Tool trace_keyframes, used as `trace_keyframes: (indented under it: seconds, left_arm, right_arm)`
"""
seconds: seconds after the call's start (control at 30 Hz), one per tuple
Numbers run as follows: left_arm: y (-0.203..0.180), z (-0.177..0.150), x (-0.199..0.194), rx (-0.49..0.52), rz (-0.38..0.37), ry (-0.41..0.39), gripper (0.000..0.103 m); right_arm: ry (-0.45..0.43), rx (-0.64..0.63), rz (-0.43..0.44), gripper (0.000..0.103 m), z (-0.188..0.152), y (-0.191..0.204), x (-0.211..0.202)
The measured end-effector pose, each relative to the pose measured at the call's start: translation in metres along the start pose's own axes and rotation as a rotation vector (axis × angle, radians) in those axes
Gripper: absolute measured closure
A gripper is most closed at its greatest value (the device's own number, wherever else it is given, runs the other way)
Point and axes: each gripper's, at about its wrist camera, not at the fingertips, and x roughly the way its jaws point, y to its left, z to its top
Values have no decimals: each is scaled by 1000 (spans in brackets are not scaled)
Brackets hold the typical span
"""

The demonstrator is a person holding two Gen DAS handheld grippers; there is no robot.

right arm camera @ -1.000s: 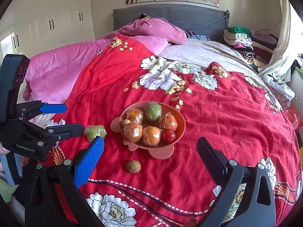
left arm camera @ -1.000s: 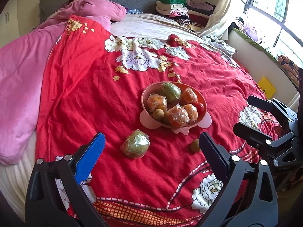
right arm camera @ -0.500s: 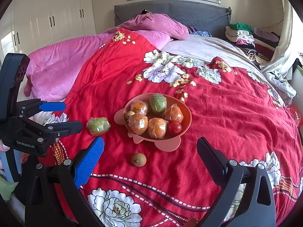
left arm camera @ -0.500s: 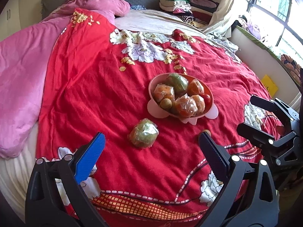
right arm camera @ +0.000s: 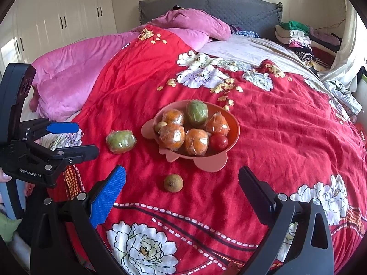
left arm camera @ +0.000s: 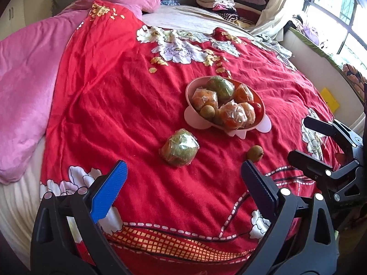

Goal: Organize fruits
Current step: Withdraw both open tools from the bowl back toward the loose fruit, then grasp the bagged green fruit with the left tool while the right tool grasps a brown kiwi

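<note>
A pink bowl (left arm camera: 192,114) (right arm camera: 234,123) on the red bedspread holds several wrapped oranges, a wrapped green fruit, a small brown fruit and a red tomato. A wrapped green fruit (left arm camera: 179,147) (right arm camera: 120,141) lies loose on the spread, left of the bowl. A small brown round fruit (left arm camera: 254,153) (right arm camera: 173,183) lies in front of the bowl. My left gripper (left arm camera: 183,183) is open, just short of the loose green fruit. My right gripper (right arm camera: 182,185) is open, with the brown fruit lying beyond the gap between its fingertips. Each gripper also shows in the other's view: the right gripper (left arm camera: 300,138) and the left gripper (right arm camera: 86,138).
The red floral bedspread (right arm camera: 286,137) covers most of the bed. A pink blanket (right arm camera: 68,78) lies along the left side and a pink pillow (right arm camera: 195,23) at the grey headboard. Folded clothes (right arm camera: 298,36) are stacked at the far right. White wardrobes (right arm camera: 57,23) stand at the left.
Both grippers have tilted down and moved closer to the bed: the bowl and loose fruits sit nearer and lower in each view. The fruits themselves have not moved.
</note>
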Motion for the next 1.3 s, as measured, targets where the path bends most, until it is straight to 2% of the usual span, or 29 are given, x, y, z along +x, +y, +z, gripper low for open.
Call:
trace_keyframes:
  seconds: [0.83, 1.1, 1.17, 1.2, 1.23, 1.3]
  left_arm:
    - [2, -3, 16, -14, -35, 19, 10]
    - [3, -1, 20, -12, -49, 22, 21]
    - [2, 0, 21, -8, -53, 25, 24]
    - [3, 1, 22, -8, -53, 26, 25]
    - [3, 1, 23, -7, -54, 28, 27]
    - [2, 1, 24, -3, -55, 28, 30]
  right_arm:
    - [82, 14, 20, 5, -12, 2, 30]
    - [105, 14, 36, 6, -14, 2, 41]
    - [109, 11, 40, 10, -14, 3, 43]
    - [113, 9, 40, 18, -14, 3, 45]
    - [117, 10, 42, 21, -14, 3, 46]
    - [125, 11, 40, 23, -15, 2, 49]
